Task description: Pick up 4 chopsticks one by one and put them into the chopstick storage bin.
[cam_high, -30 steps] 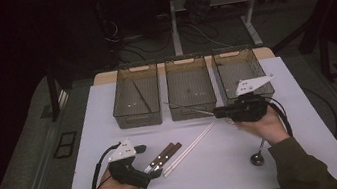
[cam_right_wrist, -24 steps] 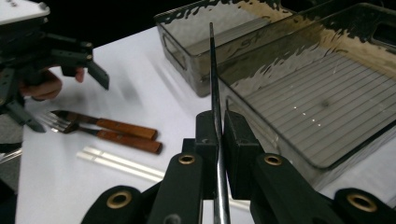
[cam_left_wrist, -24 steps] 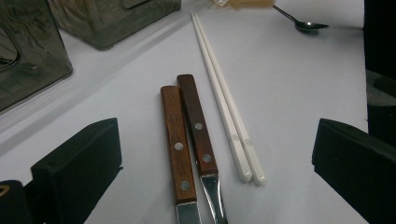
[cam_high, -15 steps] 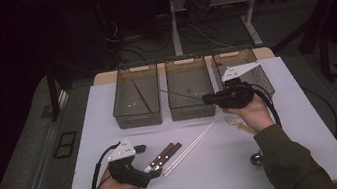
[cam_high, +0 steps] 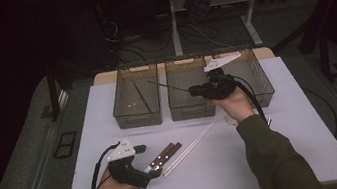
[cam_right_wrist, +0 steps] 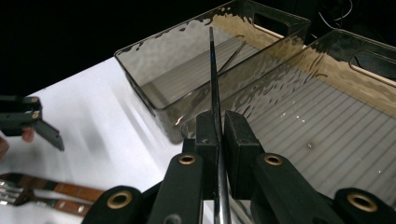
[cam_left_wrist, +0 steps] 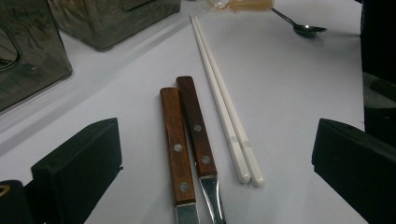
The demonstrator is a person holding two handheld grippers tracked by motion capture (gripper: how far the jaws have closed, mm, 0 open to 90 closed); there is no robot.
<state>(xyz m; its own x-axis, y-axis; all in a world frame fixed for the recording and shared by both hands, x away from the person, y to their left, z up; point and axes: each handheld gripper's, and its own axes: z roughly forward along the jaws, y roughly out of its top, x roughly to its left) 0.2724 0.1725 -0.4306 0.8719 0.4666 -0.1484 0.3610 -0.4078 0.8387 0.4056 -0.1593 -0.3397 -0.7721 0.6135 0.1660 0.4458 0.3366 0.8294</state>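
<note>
My right gripper (cam_high: 191, 90) (cam_right_wrist: 218, 135) is shut on a thin dark chopstick (cam_high: 168, 86) (cam_right_wrist: 212, 70). It hovers over the middle bin (cam_high: 189, 105), and the stick points left toward the left bin (cam_high: 138, 116) (cam_right_wrist: 154, 60). Another dark chopstick (cam_high: 141, 96) lies in that bin. My left gripper (cam_high: 152, 172) (cam_left_wrist: 215, 163) rests open near the table's front left. Its jaws stand wide on either side of two wooden-handled utensils (cam_high: 165, 154) (cam_left_wrist: 187, 135). A pair of white chopsticks (cam_high: 189, 148) (cam_left_wrist: 224, 102) lies beside them.
A third bin (cam_high: 255, 81) stands at the right of the row along the table's far side. A metal spoon (cam_left_wrist: 306, 29) lies farther off on the white tabletop (cam_high: 218, 173). Beyond the table are a dark floor, cables and desk legs.
My right gripper has risen from the table and moved back and left over the middle bin, carrying the dark chopstick. The left gripper has stayed put.
</note>
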